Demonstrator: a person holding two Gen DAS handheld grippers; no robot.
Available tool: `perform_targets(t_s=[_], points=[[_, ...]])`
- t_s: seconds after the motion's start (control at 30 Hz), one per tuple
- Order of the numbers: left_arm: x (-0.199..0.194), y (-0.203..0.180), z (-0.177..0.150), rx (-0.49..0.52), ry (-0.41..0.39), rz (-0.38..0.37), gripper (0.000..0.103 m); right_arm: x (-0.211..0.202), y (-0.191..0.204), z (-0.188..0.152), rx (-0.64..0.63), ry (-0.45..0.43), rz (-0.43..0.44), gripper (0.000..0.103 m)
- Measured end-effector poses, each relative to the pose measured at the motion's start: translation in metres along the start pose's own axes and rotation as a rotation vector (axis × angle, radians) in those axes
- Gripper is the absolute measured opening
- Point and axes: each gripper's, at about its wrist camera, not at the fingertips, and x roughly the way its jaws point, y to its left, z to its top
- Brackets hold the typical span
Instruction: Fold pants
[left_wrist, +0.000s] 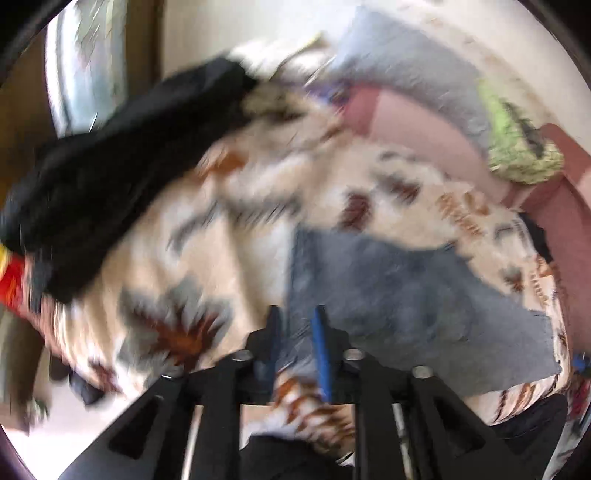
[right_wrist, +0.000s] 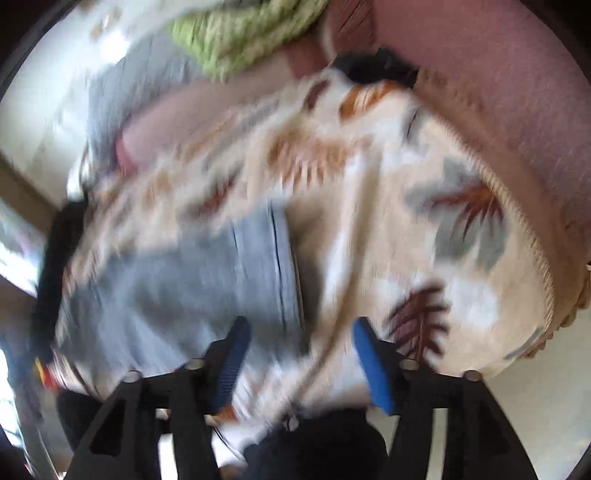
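Observation:
The grey-blue pants (left_wrist: 413, 295) lie folded on a cream blanket with a leaf pattern (left_wrist: 207, 258). They also show in the right wrist view (right_wrist: 207, 280), with their edge toward the right. My left gripper (left_wrist: 297, 325) hovers over the near left edge of the pants with its blue pads (left_wrist: 320, 347) narrowly apart and nothing between them. My right gripper (right_wrist: 299, 332) is wide open and empty just above the near right edge of the pants. Both views are motion-blurred.
A black garment (left_wrist: 122, 173) lies on the blanket to the left. A grey pillow (left_wrist: 406, 74) and a green knitted item (left_wrist: 517, 147) rest on the pink sofa (right_wrist: 480, 74) behind. The blanket's (right_wrist: 406, 229) fringed edge runs along the right.

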Motion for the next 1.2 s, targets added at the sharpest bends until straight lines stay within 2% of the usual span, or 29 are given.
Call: perform_targets(t_s=[0.03,0.07,0.1,0.17,0.23,0.3,0.37,0.4,0.47,0.5,0.57,0.63,0.67,0.77,0.8,0.87,0.93,0.97,1.0,1.03,1.07,1.1,1.13,1.2], points=[[-0.003,-0.021,0.005,0.047,-0.027,-0.020,0.046,0.004,0.006,0.013,0.001,-0.003,0.010,0.069],[-0.002,-0.040,0.006,0.094,-0.035,-0.034,0.050,0.013,0.012,0.024,-0.008,0.006,0.019,0.069],[0.001,-0.052,0.004,0.125,-0.037,-0.042,0.051,0.025,0.018,0.033,-0.023,0.022,0.017,0.069],[0.022,-0.079,-0.003,0.181,-0.012,-0.057,0.051,0.059,0.026,0.053,-0.036,0.053,-0.058,0.069],[0.048,-0.091,-0.012,0.194,0.043,-0.051,0.051,0.098,0.028,0.063,-0.030,0.130,-0.077,0.064],[0.085,-0.097,-0.025,0.202,0.129,0.007,0.051,0.119,0.033,0.061,-0.066,0.196,-0.089,0.020],[0.108,-0.088,-0.036,0.184,0.181,0.041,0.054,0.122,0.048,0.064,-0.139,0.178,-0.154,0.013],[0.107,-0.085,-0.039,0.181,0.152,0.032,0.055,0.113,0.055,0.067,-0.158,0.136,-0.165,0.012],[0.105,-0.086,-0.038,0.193,0.146,0.027,0.055,0.096,0.063,0.075,-0.180,0.047,-0.192,0.012],[0.105,-0.086,-0.037,0.196,0.146,0.028,0.056,0.097,0.064,0.075,-0.183,0.037,-0.197,0.012],[0.107,-0.087,-0.039,0.196,0.143,0.029,0.057,0.116,0.064,0.066,-0.227,0.056,-0.266,0.015],[0.107,-0.085,-0.040,0.197,0.141,0.034,0.057,0.130,0.055,0.058,-0.213,0.097,-0.312,0.025],[0.107,-0.088,-0.041,0.204,0.142,0.042,0.057,0.123,0.051,0.056,-0.183,0.087,-0.305,0.027],[0.103,-0.091,-0.040,0.210,0.135,0.052,0.057,0.079,0.060,0.045,-0.165,-0.038,-0.299,0.031],[0.100,-0.091,-0.038,0.212,0.126,0.055,0.057,0.057,0.068,0.036,-0.164,-0.074,-0.245,0.033],[0.084,-0.097,-0.034,0.205,0.075,0.046,0.057,0.038,0.077,0.022,-0.151,-0.061,-0.138,0.042],[0.072,-0.103,-0.032,0.196,0.036,0.011,0.058,0.041,0.075,0.002,-0.107,0.032,-0.026,0.049],[0.069,-0.107,-0.031,0.197,0.024,-0.004,0.060,0.046,0.072,-0.005,-0.097,0.064,-0.031,0.050],[0.069,-0.110,-0.032,0.204,0.022,-0.006,0.066,0.066,0.061,-0.015,-0.082,0.136,-0.073,0.050],[0.074,-0.114,-0.034,0.222,0.031,0.017,0.073,0.082,0.051,-0.020,-0.061,0.196,-0.106,0.050],[0.093,-0.117,-0.040,0.244,0.094,0.096,0.074,0.091,0.041,-0.023,-0.022,0.212,-0.092,0.049],[0.108,-0.116,-0.044,0.249,0.159,0.131,0.075,0.084,0.044,-0.019,-0.021,0.196,-0.097,0.048],[0.118,-0.111,-0.047,0.235,0.198,0.132,0.077,0.078,0.051,-0.014,-0.037,0.191,-0.111,0.048],[0.105,-0.106,-0.039,0.176,0.164,0.110,0.077,0.060,0.073,0.000,-0.087,0.129,-0.106,0.048]])
